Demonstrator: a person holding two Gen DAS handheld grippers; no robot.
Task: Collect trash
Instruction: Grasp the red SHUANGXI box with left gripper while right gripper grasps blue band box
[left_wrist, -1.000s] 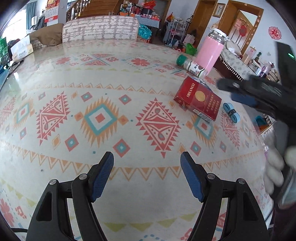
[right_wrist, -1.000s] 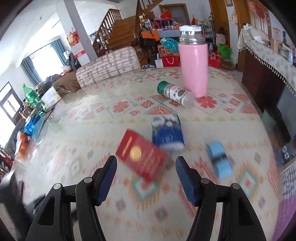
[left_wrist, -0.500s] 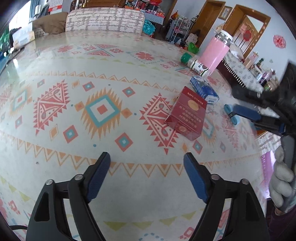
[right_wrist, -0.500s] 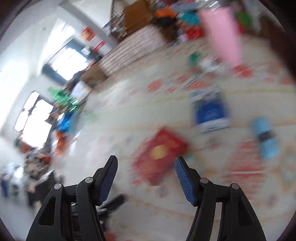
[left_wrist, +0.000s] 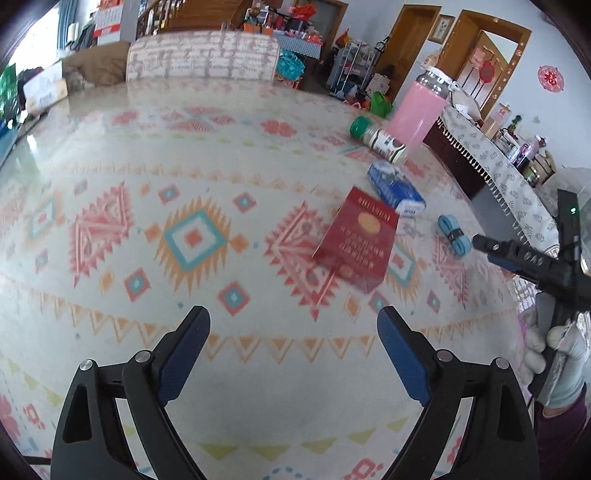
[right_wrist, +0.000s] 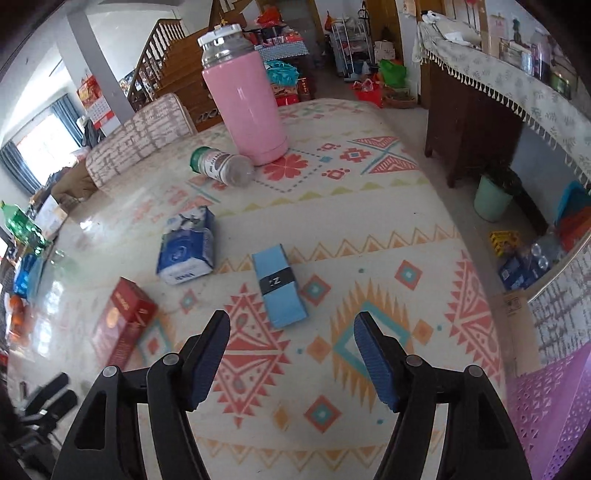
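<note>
Both views ride on handheld tongs and look steeply down and forward over the patterned tabletop (left_wrist: 258, 155), close above it. The left wrist view sits back from the red box (left_wrist: 356, 238), which lies ahead and to its right, with its own left tongs (left_wrist: 293, 354) at the bottom edge. The right wrist view looks from nearer, the red box (right_wrist: 123, 321) at its left. Both share the red box, the blue packet (left_wrist: 395, 188) behind it and the pink flask (right_wrist: 245, 99) beyond.
</note>
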